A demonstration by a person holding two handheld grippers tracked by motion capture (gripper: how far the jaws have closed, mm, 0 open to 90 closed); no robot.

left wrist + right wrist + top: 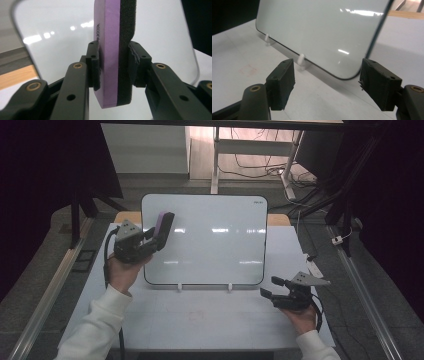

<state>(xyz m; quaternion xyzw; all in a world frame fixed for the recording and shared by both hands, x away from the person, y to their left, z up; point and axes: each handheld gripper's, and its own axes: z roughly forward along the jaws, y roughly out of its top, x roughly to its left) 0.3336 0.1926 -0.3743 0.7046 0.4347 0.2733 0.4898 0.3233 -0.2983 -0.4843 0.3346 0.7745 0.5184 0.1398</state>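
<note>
Across the middle of the white table, a whiteboard is standing propped up on two small white feet, leaning back and facing the person, with ceiling lights reflecting off its glossy blank surface and a thin dark rim running around its rounded corners. Beyond the table, a white desk frame and loose cables are lying on the floor in the background. At the left side of the board, the left gripper is being held up off the table by a hand in a white sleeve, and its fingers are clamping a whiteboard eraser from both flat sides, one pad pressing the purple body and the other sinking a little into the black foam layer. In the high view the eraser is sitting upright in front of the board's upper left part, near its left edge; whether the foam is touching the surface cannot be told. In the left gripper view the eraser is rising between the fingers with the board filling the background behind it. Near the board's lower right corner, the right gripper is hovering low over the table, pointing left, and its fingers are standing wide apart with nothing between them, the board's bottom corner and feet lying just ahead of them.
</note>
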